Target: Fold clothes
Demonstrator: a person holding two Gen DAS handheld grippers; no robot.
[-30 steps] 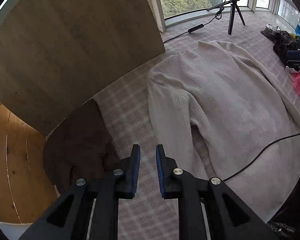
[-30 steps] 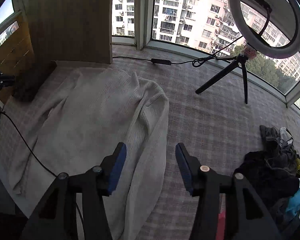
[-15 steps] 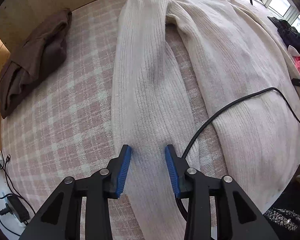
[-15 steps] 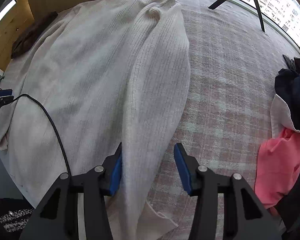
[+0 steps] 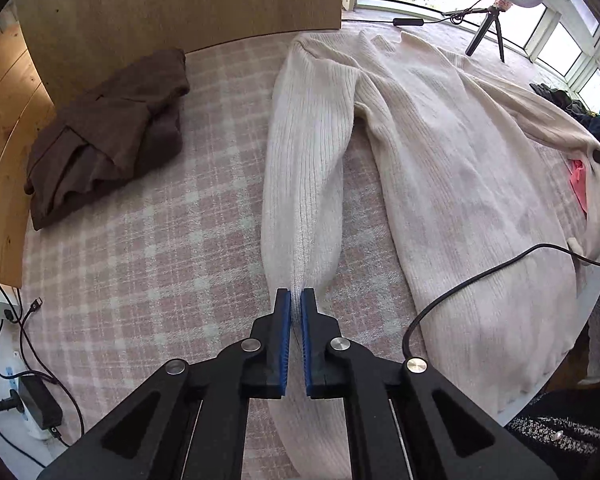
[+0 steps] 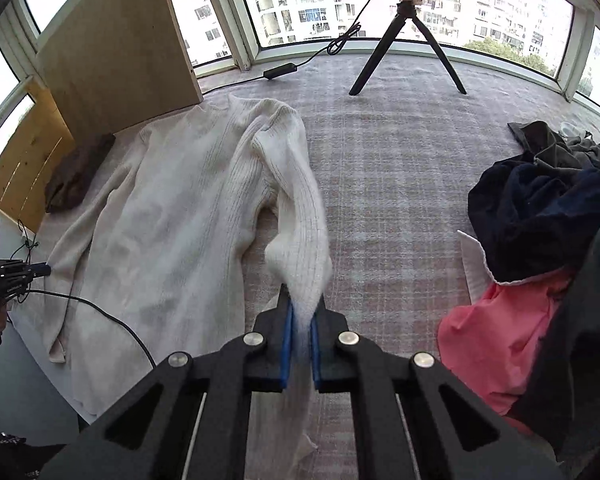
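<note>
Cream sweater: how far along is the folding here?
Done: a brown garment lies folded aside. In hand: left tongs and right tongs each pinch a sleeve of the cream sweater, spread flat, unfolded. Left: its folds, plus the clothes pile.

A pink-checked blanket [image 5: 148, 240] is spread, with a cream sweater [image 5: 460, 184] at centre, a folded brown garment [image 5: 108, 136] at ten o'clock and a clothes pile [image 6: 540, 216] at three o'clock.
</note>
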